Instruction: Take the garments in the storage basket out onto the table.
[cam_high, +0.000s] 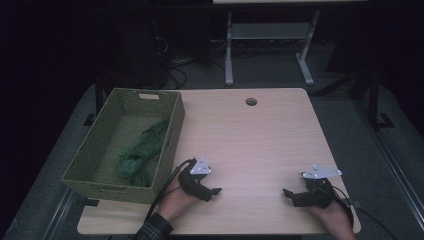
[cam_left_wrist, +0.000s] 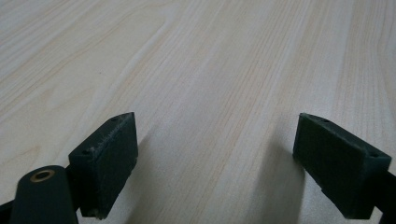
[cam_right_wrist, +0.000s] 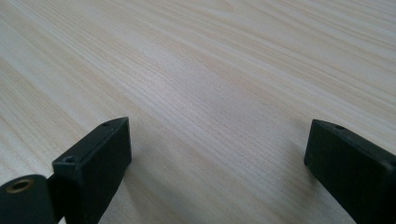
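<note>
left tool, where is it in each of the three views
High view: left tool sits low and left of centre, jaws open, beside the green basket.
Left gripper view: left tool, its two jaws rising at the bottom corners.
Right gripper view: I can't place it here.
Shared landmark: the pale wood table.
</note>
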